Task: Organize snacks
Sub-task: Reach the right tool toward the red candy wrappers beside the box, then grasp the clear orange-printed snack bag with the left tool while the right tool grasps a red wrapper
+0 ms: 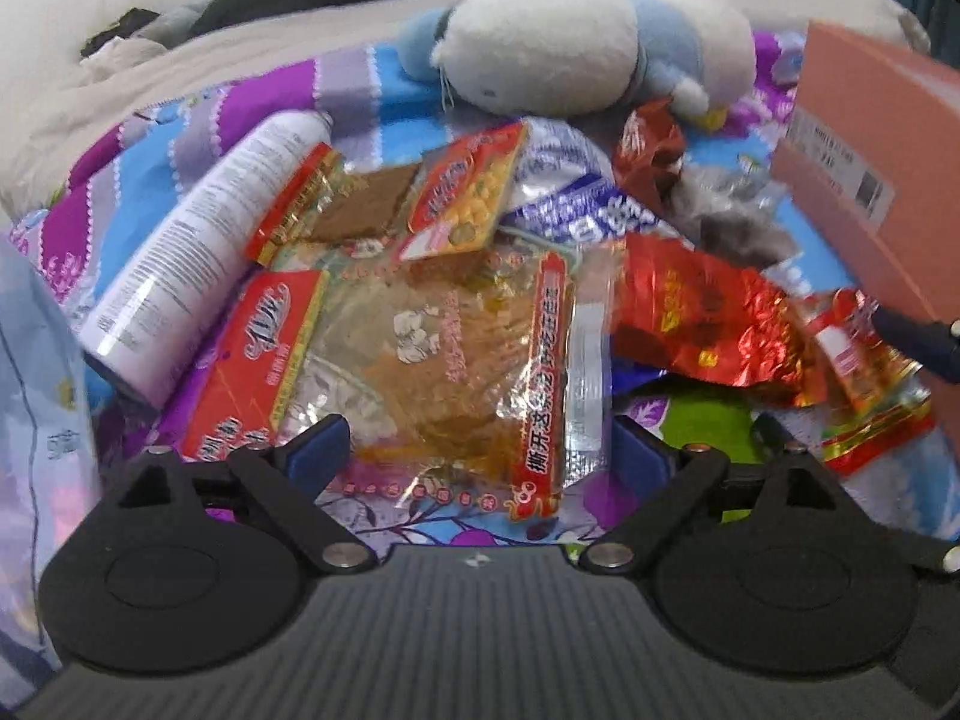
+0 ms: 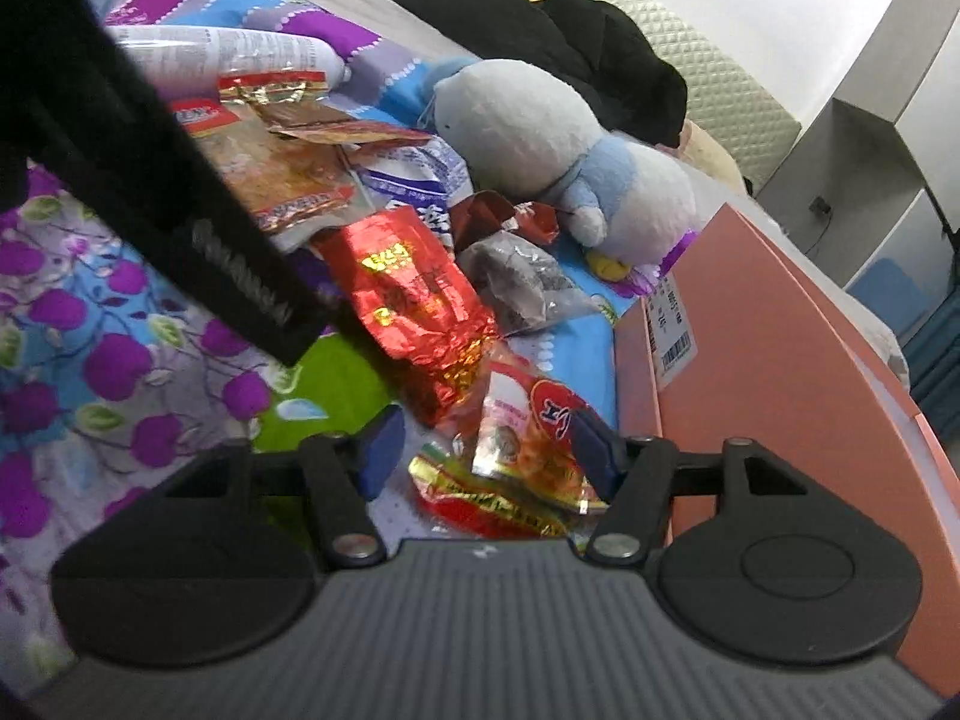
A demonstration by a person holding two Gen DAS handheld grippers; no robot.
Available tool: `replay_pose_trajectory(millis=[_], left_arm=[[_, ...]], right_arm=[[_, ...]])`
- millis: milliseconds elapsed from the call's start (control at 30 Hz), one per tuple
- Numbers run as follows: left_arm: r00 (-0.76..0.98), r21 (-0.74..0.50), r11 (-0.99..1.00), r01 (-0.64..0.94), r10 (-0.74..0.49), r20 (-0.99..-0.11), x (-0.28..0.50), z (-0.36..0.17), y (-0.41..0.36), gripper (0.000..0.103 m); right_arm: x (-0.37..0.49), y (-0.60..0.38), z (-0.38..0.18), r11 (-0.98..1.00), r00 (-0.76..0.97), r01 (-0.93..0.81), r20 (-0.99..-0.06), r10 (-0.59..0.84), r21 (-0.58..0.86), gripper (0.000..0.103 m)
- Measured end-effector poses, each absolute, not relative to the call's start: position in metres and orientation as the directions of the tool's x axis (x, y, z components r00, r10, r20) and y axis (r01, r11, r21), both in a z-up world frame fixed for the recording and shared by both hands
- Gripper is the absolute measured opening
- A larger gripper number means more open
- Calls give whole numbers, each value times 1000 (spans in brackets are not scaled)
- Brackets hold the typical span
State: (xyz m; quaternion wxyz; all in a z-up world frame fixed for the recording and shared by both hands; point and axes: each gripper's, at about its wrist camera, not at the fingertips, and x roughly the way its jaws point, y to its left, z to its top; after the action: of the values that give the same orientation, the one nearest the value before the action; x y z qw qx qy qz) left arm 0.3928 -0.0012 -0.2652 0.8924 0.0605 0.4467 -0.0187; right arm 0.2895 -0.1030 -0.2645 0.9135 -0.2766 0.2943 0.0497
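One tube [image 1: 198,252] lengthwise, cap away.

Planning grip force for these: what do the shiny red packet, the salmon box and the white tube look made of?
Shiny red packet: crinkled metallic foil film, by its mirror-like glints and sharp creases. Salmon box: probably matte cardboard, with flat faces, crisp edges and a stuck-on barcode label. White tube: smooth and glossy with printed text, possibly plastic or coated card; the look leaves it open.

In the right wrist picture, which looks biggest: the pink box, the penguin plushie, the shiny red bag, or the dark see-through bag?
Largest to smallest, as they look:
1. pink box, though it is nearest the camera
2. penguin plushie
3. shiny red bag
4. dark see-through bag
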Motion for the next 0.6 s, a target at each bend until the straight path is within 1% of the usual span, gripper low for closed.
replay_pose_trajectory(millis=[133, 200, 333, 367, 400, 467, 500, 533, 600], left_arm=[[606, 81, 993, 90, 10, -795, 394, -267, 1, 94], [605, 51, 995, 81, -8, -796, 395, -266, 6, 91], [614, 44, 995, 86, -18, -789, 390, -263, 8, 80], [615, 52, 995, 86, -12, -788, 388, -262, 7, 73], [617, 62, 994, 85, -4, -787, 386, -261, 7, 70], [617, 46, 995, 86, -17, -787, 382, -256, 10, 59], [616, 29, 996, 87, -30, -787, 380, -254, 12, 56], [616, 16, 996, 87, -42, -786, 378, -252, 13, 54], [614, -9, 996, 91, -63, -787, 372, -249, 15, 51]], right_arm=[[297, -108, -264, 863, 808, -258, -587, -55, -435, 65], [295, -107, -265, 852, 815, -272, -578, -44, -448, 62], [289, -99, -264, 833, 818, -293, -574, -36, -470, 42], [287, -97, -263, 829, 820, -295, -571, -37, -476, 37], [286, -97, -262, 826, 820, -300, -571, -33, -478, 32], [282, -95, -259, 820, 824, -301, -565, -33, -487, 21], [279, -95, -257, 818, 824, -306, -566, -30, -488, 19], [277, -95, -255, 816, 820, -314, -571, -24, -485, 13], [272, -95, -251, 815, 819, -325, -574, -12, -480, 7]])
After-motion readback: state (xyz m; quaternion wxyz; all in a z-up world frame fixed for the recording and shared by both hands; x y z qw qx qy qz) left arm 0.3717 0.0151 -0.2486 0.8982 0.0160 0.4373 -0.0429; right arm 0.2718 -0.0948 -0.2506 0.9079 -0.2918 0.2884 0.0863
